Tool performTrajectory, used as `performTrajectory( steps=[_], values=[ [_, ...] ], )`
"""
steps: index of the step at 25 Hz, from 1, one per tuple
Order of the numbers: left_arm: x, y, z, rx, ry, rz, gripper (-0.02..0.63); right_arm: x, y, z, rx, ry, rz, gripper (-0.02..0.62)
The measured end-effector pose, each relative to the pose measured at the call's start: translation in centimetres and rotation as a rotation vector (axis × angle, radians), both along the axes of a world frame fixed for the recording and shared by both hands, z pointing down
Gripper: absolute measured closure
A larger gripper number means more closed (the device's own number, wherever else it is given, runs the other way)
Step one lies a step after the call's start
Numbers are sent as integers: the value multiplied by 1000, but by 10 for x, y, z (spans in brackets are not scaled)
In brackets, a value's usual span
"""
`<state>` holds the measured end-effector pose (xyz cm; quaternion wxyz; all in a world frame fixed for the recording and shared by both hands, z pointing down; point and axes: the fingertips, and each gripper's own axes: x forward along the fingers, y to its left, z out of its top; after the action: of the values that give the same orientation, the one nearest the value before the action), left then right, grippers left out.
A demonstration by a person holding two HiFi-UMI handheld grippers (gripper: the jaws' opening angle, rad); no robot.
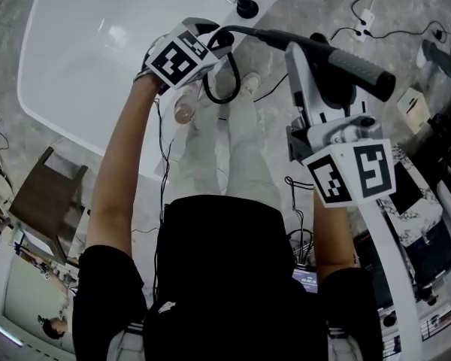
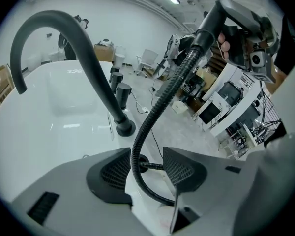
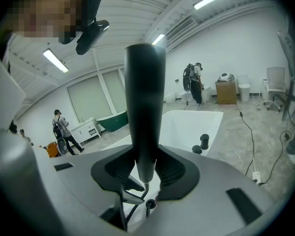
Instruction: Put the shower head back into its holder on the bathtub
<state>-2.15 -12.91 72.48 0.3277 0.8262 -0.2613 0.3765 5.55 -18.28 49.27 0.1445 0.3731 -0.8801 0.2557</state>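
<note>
Not done yet: our right tongs [image 3: 146,173] clench the shower head [image 3: 145,97], upright btwn them w/ the bathtub [image 3: 187,124] beyond, left tongs [image 2: 146,168] released around the hose [image 2: 160,100], unpinched; seating it in its holder remains.

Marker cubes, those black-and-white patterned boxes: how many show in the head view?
2. One cube sits on the left gripper over the bathtub rim; the other on the right gripper, lower right. None seems hidden.
</note>
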Motion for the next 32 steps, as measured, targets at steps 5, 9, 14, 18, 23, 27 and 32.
performTrajectory(
  steps=[5,9,14,18,23,27,32],
  values=[
    [-1,4,13,-28,-26,-5,403,1,4,-2,-12,-10,8,453],
    [-1,5,18,-34,-38,-4,403,2,5,-3,-23,-17,19,453],
    [-6,-1,23,-34,-62,-30,442,2,6,-6,-30,-34,24,453],
    [-10,-2,26,-37,-75,-41,449,1,7,-9,-30,-43,30,453],
    [-14,-5,34,-19,-104,-50,525,5,6,1,-35,-37,44,453],
    [-18,-2,26,-14,-115,-47,528,5,8,-7,-36,-42,47,453],
    [-19,-3,24,-15,-118,-41,529,7,5,-6,-38,-51,55,453]
  ],
)
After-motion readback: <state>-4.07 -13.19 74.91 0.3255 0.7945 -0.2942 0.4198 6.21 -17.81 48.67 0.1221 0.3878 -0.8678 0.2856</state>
